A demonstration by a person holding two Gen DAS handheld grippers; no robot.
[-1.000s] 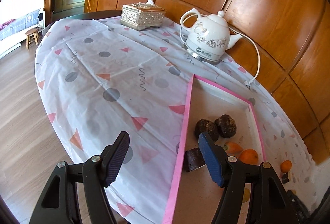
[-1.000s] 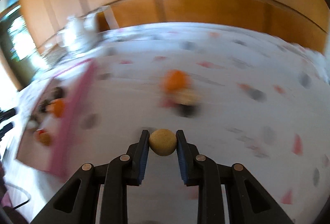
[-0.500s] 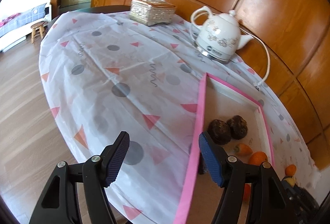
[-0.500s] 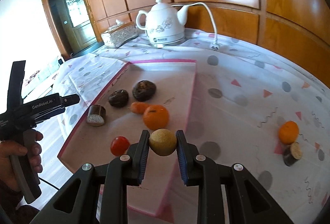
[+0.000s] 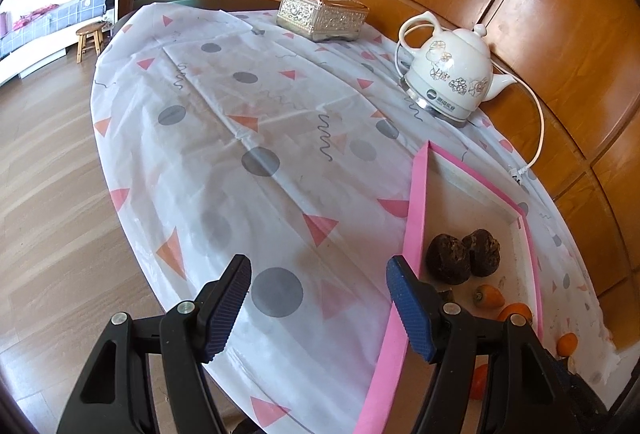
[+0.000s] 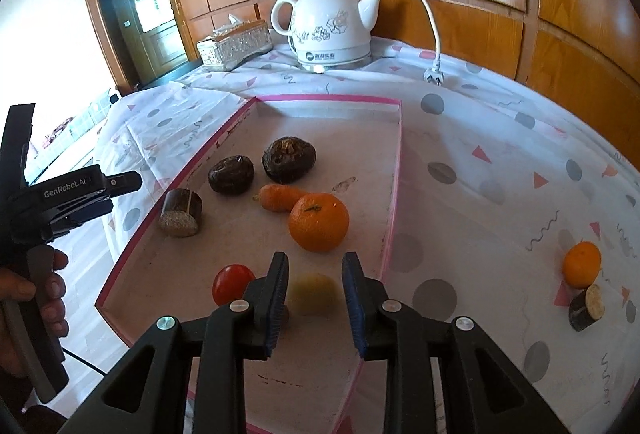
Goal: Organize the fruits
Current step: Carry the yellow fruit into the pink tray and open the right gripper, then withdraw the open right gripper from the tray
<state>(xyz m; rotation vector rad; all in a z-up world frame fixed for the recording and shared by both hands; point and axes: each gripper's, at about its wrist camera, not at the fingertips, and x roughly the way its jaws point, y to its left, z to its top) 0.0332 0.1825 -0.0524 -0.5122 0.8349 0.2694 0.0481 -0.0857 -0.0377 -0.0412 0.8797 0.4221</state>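
Over the pink-rimmed tray (image 6: 394, 170), our right gripper (image 6: 314, 292) fingers have just opened, the yellow fruit (image 6: 312, 292) dropping free between them. Left gripper (image 5: 318, 308) gapes empty. Next we fetch the stray orange (image 6: 582, 264).

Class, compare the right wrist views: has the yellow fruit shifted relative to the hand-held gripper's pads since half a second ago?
Yes. The yellow fruit has dropped below the just-opened right hand-held gripper pads, blurred over the pink-rimmed tray, beside the tomato.

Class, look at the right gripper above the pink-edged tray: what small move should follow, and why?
Probably swing the right gripper toward the small orange on the cloth. Its jaws have just been opening; the blurred yellow fruit between them looks released over the tray.
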